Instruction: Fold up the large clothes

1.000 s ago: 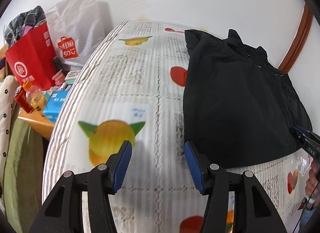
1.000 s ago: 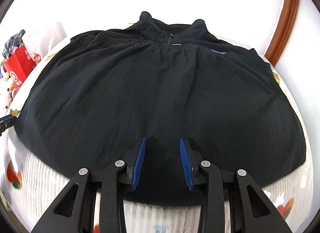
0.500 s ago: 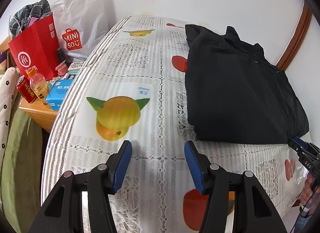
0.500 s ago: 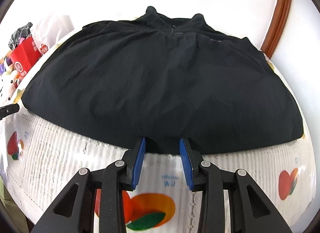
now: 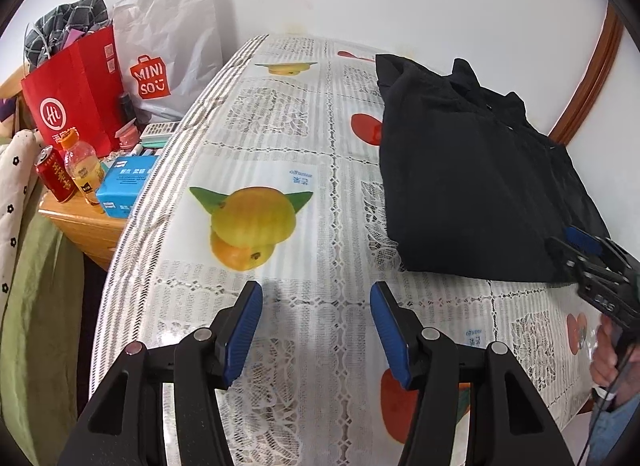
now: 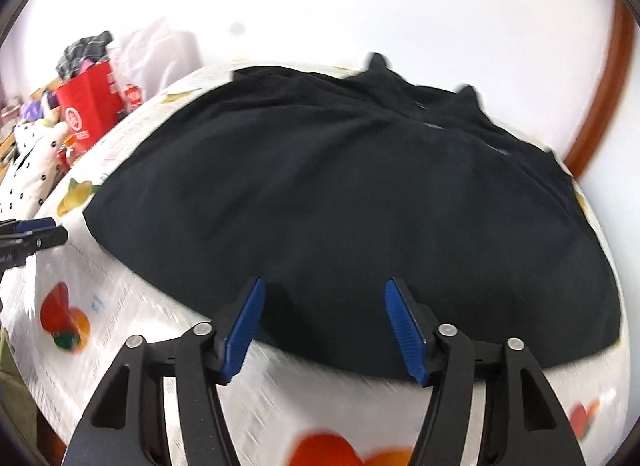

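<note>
A black garment lies folded flat on the right part of the table, collar toward the wall; it fills the right wrist view. My left gripper is open and empty over the bare tablecloth, left of the garment's near edge. My right gripper is open and empty just above the garment's near hem. The right gripper also shows at the right edge of the left wrist view, at the garment's near right corner.
The table wears a white lace cloth with fruit prints. A red paper bag, a white MINISO bag, a bottle, a can and a blue box stand on a wooden cabinet at the left. A wall stands behind the table.
The right gripper's jaws have opened wider and it has swung left, near the hem. The left gripper has pulled back from the table, staying open. The garment has not moved.
</note>
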{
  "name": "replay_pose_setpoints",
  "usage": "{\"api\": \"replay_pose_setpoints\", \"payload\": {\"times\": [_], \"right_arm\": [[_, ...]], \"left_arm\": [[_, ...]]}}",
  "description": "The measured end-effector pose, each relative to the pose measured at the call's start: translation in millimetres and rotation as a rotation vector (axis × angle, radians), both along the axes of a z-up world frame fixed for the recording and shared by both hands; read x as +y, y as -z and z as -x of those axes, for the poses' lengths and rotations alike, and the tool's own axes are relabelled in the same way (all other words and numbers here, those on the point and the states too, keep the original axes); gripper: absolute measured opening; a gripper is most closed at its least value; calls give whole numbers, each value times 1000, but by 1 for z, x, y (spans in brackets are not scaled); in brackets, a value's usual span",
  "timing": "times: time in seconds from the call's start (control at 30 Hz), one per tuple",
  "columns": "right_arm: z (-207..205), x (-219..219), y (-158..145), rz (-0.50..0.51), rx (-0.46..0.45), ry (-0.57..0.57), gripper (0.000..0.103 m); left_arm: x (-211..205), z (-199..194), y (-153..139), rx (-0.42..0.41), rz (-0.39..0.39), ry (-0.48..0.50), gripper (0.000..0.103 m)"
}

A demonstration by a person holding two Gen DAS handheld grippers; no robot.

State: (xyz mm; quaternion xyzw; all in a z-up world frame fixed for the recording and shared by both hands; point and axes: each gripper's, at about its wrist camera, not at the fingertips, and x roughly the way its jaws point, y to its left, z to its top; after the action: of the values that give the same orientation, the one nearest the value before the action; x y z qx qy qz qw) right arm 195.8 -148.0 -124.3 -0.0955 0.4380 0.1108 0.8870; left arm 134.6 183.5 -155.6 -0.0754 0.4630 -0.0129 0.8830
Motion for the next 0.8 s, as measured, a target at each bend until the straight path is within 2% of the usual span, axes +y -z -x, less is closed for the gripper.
{"api": "replay_pose_setpoints", "payload": {"times": [0.1, 0.23, 0.33, 0.43, 0.67, 0.8], "right_arm": [[-6, 20, 7, -5, 28, -43, 63], [7, 54, 7, 3, 52, -179, 63], [19, 87, 9, 95, 1, -279, 65], [22, 115, 17, 197, -53, -329, 65], [12, 153, 20, 296, -119, -422, 68], [1, 168, 22, 311, -128, -422, 68]], "left_arm": [[6, 3, -3, -9, 4, -6, 55], [13, 6, -4, -14, 15, -10, 55], [17, 6, -5, -18, 32, -10, 55], [18, 6, -5, -22, 30, -7, 55], [27, 4, -5, -26, 48, -10, 55], [27, 1, -2, -22, 55, -1, 56]]}}
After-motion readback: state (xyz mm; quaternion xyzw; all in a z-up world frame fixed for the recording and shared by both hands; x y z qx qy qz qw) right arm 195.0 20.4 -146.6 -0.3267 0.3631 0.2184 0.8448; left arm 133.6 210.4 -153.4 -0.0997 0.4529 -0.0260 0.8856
